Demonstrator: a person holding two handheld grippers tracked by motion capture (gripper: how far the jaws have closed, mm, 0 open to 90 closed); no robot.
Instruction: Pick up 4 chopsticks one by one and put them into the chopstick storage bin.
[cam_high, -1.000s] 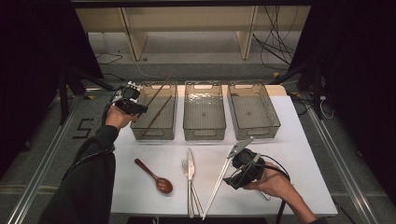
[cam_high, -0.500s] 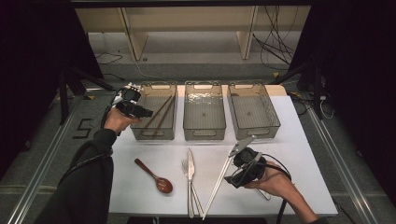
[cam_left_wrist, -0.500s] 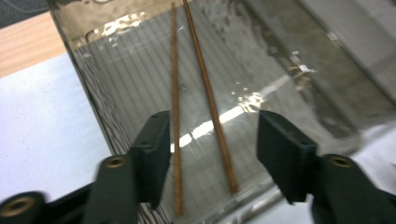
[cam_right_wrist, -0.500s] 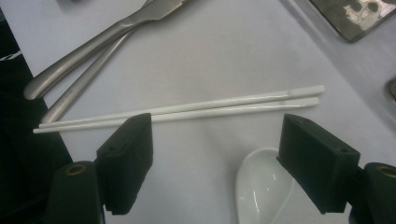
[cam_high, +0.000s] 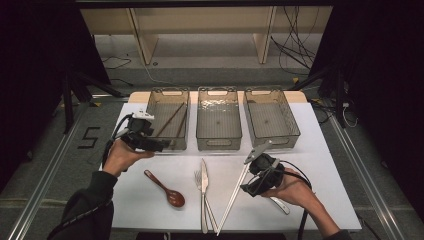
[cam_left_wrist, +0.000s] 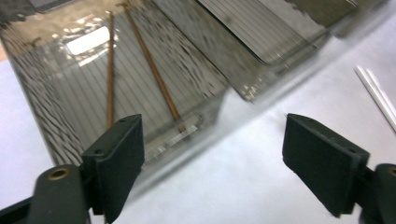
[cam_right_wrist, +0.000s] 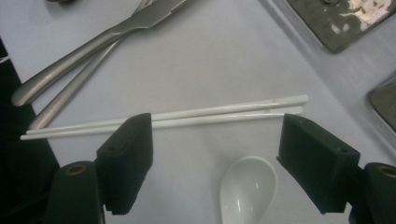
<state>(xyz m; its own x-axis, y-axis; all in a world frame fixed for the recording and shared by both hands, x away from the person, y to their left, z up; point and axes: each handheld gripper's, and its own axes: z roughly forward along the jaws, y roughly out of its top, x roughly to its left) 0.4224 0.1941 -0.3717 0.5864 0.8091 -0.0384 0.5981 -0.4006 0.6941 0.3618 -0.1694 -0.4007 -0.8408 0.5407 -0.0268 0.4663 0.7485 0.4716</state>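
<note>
Two brown chopsticks (cam_high: 170, 121) lie in the left clear bin (cam_high: 150, 116); the left gripper view has them (cam_left_wrist: 150, 63) behind the bin's front wall. My left gripper (cam_high: 159, 145) hovers at that bin's near left corner. Its jaws (cam_left_wrist: 212, 135) have just been opening and stand wide apart with nothing between them. My right gripper (cam_high: 252, 186) is low over the white table, open, above a pair of white chopsticks (cam_right_wrist: 187, 114) and a white spoon (cam_right_wrist: 247, 186), touching neither.
The middle bin (cam_high: 218, 142) and the right bin (cam_high: 295, 131) stand beside the left one. A brown wooden spoon (cam_high: 166, 189), a fork and a knife (cam_high: 203, 187) lie near the front edge. The white chopsticks (cam_high: 231, 197) slant beside the knife.
My left gripper has opened and drawn back from over the left bin toward the front of the table. A brown chopstick now lies loose in that bin. The right hand has kept still.
</note>
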